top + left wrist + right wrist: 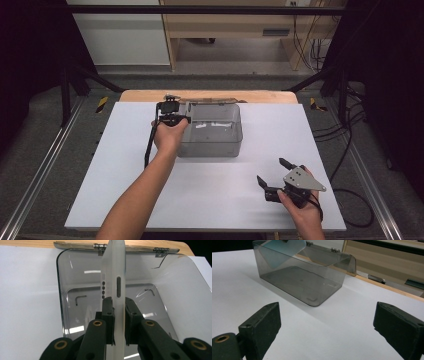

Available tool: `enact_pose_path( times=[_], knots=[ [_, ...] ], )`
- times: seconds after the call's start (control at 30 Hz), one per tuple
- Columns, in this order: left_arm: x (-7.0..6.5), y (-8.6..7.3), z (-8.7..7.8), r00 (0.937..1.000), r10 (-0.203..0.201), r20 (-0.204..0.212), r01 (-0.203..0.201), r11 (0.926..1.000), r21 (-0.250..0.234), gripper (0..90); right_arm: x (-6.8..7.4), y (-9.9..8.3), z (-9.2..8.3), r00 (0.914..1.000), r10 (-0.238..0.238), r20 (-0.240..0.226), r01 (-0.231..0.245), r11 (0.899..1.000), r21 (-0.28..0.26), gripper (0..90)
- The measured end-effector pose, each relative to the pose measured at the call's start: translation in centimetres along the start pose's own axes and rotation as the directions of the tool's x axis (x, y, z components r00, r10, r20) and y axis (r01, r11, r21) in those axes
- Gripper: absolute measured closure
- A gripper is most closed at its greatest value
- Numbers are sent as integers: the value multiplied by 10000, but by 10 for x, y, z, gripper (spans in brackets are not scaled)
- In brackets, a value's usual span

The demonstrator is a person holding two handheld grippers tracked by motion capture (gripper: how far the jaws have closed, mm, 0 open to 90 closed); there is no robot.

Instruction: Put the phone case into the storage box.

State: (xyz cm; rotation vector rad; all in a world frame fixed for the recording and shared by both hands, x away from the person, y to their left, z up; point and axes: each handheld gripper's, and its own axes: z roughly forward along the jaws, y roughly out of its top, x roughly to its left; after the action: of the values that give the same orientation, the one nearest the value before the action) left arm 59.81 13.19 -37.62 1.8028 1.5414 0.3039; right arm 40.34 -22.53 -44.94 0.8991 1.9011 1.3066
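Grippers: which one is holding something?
The left gripper, over the smoky box, is shut on a translucent phone case. The right gripper is open, empty.

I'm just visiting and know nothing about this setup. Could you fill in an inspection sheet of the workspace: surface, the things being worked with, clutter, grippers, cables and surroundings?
Surface: white board lying on a wooden table; bare around the box.
Job's things: clear grey box with its hinged lid open at the far side; a translucent phone case, held edge-up over the box.
Clutter: nothing seen.
Grippers: left gripper shut on the phone case above the box; right gripper open, holding nothing, near the board's front right.
Cables: a black cable trails from the left gripper; more cables lie on the floor to the right.
Surroundings: dark frame bars, grey floor, wooden furniture behind.
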Motion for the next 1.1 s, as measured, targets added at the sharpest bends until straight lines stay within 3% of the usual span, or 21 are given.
enact_pose_path(
  times=[1.1],
  knots=[
    [-1,-7,10,10000,-5,14,4,9998,222,807,0,0,0,10000,-12,-33,12,10000,37,79]
  ],
)
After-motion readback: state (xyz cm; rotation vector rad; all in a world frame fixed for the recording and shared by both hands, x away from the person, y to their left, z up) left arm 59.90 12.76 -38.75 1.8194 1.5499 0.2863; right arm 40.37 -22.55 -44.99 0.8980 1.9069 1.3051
